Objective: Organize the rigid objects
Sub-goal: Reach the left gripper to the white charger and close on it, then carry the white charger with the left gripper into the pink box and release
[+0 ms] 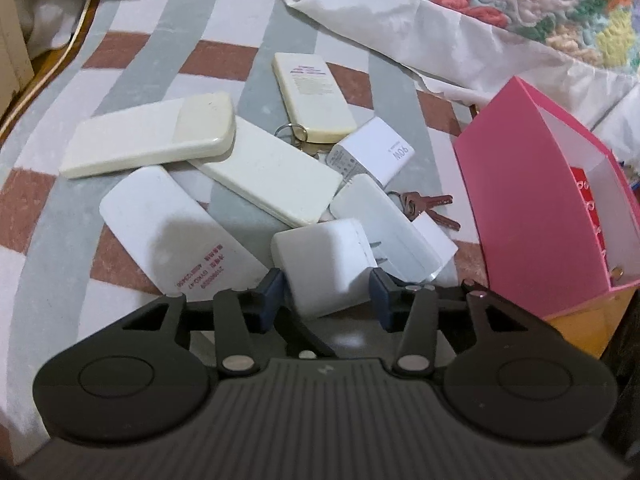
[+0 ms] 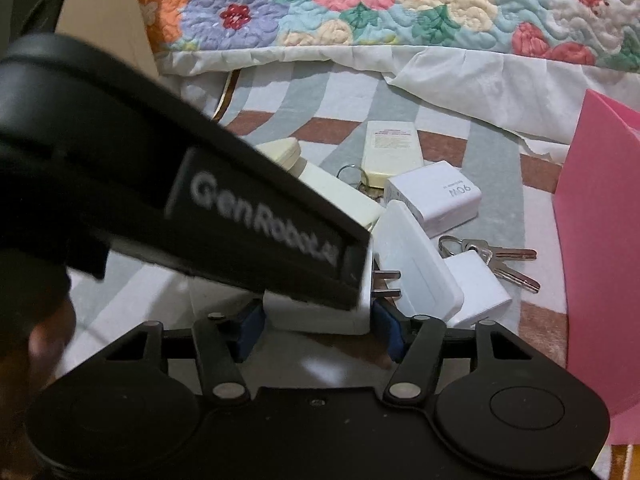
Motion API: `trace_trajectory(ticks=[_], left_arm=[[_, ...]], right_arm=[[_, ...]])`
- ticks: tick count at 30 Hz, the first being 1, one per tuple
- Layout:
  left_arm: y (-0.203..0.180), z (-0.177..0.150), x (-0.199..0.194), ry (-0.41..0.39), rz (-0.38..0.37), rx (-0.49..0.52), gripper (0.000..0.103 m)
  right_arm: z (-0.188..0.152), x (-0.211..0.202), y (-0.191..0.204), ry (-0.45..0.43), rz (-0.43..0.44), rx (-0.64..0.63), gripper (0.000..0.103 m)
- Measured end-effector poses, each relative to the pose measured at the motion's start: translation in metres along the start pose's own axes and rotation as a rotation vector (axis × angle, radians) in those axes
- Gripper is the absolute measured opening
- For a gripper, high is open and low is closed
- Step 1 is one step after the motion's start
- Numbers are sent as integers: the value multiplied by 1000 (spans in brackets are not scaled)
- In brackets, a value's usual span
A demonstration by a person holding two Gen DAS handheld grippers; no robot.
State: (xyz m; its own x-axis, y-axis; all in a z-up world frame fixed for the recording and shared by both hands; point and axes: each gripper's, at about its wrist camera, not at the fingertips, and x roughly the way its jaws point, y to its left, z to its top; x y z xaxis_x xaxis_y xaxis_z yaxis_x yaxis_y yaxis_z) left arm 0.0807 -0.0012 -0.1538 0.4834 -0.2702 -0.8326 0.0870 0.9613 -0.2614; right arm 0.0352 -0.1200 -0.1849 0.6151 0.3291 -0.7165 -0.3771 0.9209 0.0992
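On the striped bed sheet point(image 1: 48, 240), the left tool point(image 1: 326, 294) straddles a white plug adapter point(image 1: 320, 264), pads beside it, contact unclear. Behind it, the right tool point(image 2: 318, 330) is spread. A pink box point(image 1: 532, 208) stands to the right.

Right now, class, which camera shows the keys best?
The right wrist view: the keys lie fully visible with ring and blades. In the left wrist view the keys appear smaller, partly hidden behind a white charger.
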Motion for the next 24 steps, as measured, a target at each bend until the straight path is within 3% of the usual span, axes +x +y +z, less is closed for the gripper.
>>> trace_trajectory(ticks=[8,12,17,24], left_arm=[[-13,-5,-22,-10,-30,88,42],[-30,-5,-41,-33,37,122,42],[-41,2,-65,-42,-16,149,42],[-80,12,-106,-63,-119,247,42]], right_arm=[[1,-24,16,-13,-73,-103,61],[5,-41,22,-44,-59,-100,60],[10,-68,22,-71,-70,-103,60],[24,-121,-2,-100,-36,12,60]])
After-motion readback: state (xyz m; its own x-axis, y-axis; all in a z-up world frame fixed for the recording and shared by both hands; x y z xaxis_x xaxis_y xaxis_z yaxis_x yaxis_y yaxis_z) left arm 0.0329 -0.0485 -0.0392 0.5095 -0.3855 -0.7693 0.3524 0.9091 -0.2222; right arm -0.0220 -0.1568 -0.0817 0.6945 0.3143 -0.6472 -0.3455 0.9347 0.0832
